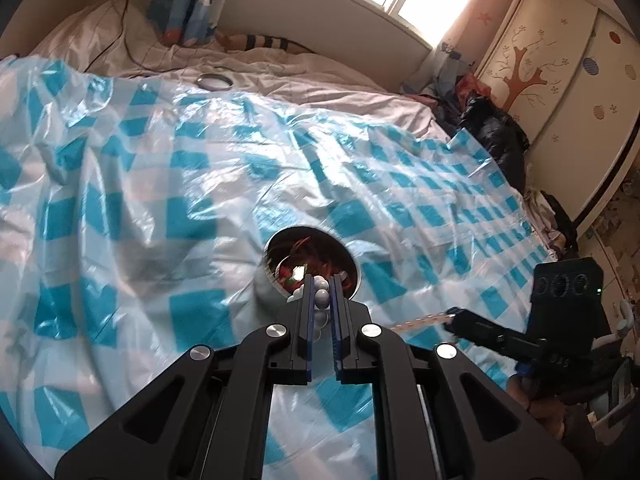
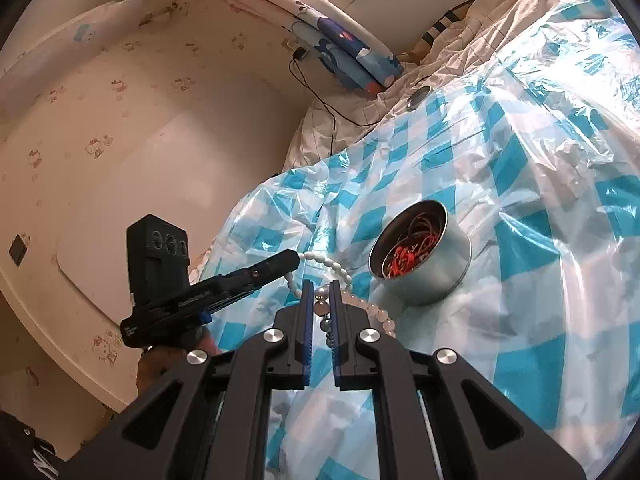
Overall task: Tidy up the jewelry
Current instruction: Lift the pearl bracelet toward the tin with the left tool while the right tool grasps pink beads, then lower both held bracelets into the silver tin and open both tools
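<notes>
My left gripper (image 1: 322,282) is shut on a white bead bracelet (image 1: 321,299), held just above the near rim of a round metal tin (image 1: 266,280) with red cords inside. In the right wrist view the left gripper (image 2: 295,258) comes in from the left, and the white bead bracelet (image 2: 325,264) hangs from its tip. My right gripper (image 2: 322,286) is shut on a pale pink bead bracelet (image 2: 376,312), which loops out to the right, short of the tin (image 2: 440,276). The right gripper (image 1: 451,316) also shows at the lower right of the left wrist view, with the pink bracelet (image 1: 416,322) sticking out.
A blue-and-white checked plastic sheet (image 1: 160,184) covers the bed. The tin's round lid (image 1: 215,81) lies far back on the white bedding. A black cable (image 2: 332,120) runs along the wall side. Dark bags (image 1: 496,132) and a wardrobe (image 1: 560,60) stand past the bed's right edge.
</notes>
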The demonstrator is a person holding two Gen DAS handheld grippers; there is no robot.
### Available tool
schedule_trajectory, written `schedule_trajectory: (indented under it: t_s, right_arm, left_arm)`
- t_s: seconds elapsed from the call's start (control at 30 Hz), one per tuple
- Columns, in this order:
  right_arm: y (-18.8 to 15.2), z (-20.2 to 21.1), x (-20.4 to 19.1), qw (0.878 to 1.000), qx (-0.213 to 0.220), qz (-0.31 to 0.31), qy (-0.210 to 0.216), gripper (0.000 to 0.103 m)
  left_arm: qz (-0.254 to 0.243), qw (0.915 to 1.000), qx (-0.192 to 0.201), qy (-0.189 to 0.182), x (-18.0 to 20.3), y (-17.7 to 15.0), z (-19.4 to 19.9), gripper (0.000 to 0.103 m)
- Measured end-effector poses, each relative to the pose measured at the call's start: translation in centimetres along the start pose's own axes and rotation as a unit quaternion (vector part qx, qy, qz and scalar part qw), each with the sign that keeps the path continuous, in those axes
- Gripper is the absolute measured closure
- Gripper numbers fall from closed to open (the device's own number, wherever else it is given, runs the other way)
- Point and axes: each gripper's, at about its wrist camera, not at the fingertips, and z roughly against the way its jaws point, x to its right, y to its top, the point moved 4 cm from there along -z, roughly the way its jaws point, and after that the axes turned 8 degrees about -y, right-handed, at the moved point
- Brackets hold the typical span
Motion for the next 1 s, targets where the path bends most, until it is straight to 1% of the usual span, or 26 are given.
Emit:
schedule_trajectory:
  t_s: [0.23,0.33,0.37,0.4,0.43,0.5,0.53,0.6,0.63,0.67,0.7,0.73,0.77,0.83,0.9,1.0]
  right_arm:
    - [2.3,-0.7,0.3,1.000,0.010,0.001,0.001,0.095]
    - [3.5,-1.4,0.4,1.000,0.015,0.011,-0.006,0.095]
    - [3.9,-1.7,0.4,1.000,0.016,0.016,-0.009,0.095]
    - [4.2,-1.9,0.4,1.000,0.017,0.019,-0.012,0.095]
    - [4.7,-2.3,0.5,0.999,0.021,0.024,-0.018,0.095]
    - [5.2,-3.0,0.6,0.999,0.024,0.032,-0.029,0.095]
    - [5.4,-3.7,0.7,0.998,0.023,0.040,-0.042,0.095]
    - [5.5,-5.6,0.9,0.996,0.006,0.056,-0.066,0.094]
    - [5.3,-7.1,1.1,0.995,-0.023,0.060,-0.070,0.089]
    - [5.0,-8.2,1.5,0.994,-0.041,0.057,-0.078,0.073]
    - [4.7,-8.6,1.8,0.994,-0.044,0.052,-0.085,0.069]
    - [4.7,-8.8,1.8,0.995,-0.047,0.047,-0.080,0.069]
    - [4.7,-8.5,1.8,0.995,-0.044,0.044,-0.075,0.069]
    - [5.0,-7.5,1.7,0.996,-0.025,0.046,-0.075,0.068]
    - [5.2,-6.3,2.3,0.997,-0.011,0.027,-0.077,0.063]
    - [5.0,-5.3,3.2,0.995,-0.008,0.004,-0.099,0.056]
  left_arm:
    - [0.002,0.9997,0.018,-0.017,1.5,1.6,-1.9,0.097]
    - [0.009,0.9993,0.027,-0.024,1.7,2.3,-3.5,0.096]
    - [0.013,0.9994,0.026,-0.019,1.5,2.4,-4.3,0.096]
    - [0.019,0.9996,0.021,-0.009,1.0,2.4,-5.1,0.096]
    - [0.034,0.9994,0.004,0.005,0.2,2.1,-6.4,0.096]
    - [0.057,0.9971,-0.017,0.047,-1.2,1.5,-7.6,0.096]
    - [0.064,0.9951,-0.025,0.071,-2.0,1.3,-8.0,0.096]
    - [0.063,0.9932,-0.025,0.095,-2.5,1.2,-7.5,0.094]
    - [0.059,0.9922,-0.018,0.108,-2.6,1.3,-6.8,0.088]
    - [0.054,0.9920,-0.011,0.114,-2.7,1.4,-6.3,0.080]
    - [0.049,0.9916,-0.004,0.119,-2.7,1.5,-5.6,0.077]
    - [0.047,0.9910,0.004,0.126,-2.9,1.5,-4.7,0.069]
    - [0.048,0.9906,0.010,0.128,-3.1,1.5,-4.1,0.065]
    - [0.055,0.9903,0.013,0.127,-3.8,1.2,-3.2,0.063]
    - [0.061,0.9896,0.013,0.130,-4.5,1.1,-2.5,0.060]
    - [0.054,0.9880,0.013,0.144,-4.8,0.4,-1.6,0.053]
